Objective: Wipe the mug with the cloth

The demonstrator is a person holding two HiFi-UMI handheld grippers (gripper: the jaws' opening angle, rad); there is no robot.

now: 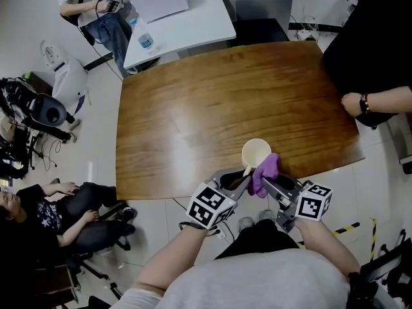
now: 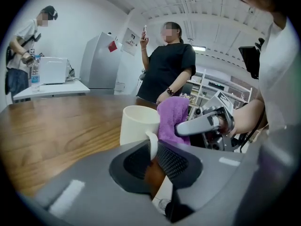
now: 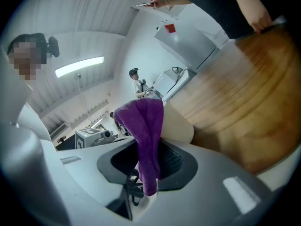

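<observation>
Left claw (image 2: 153, 148) pinches mug (image 2: 136, 125) by handle; right claw (image 3: 148, 165) pinches cloth (image 3: 142, 120).

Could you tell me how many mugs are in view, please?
1: the mug stands near the table's front edge, its handle between the left gripper's jaws. No others show.

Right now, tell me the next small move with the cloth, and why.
Probably rub the cloth down along the outer wall of the mug. The left claw is closed on the mug's handle, steadying it upright at the near edge of the table. The right claw pinches the purple cloth right beside the mug's rim, so wiping looks ready to start.
</observation>
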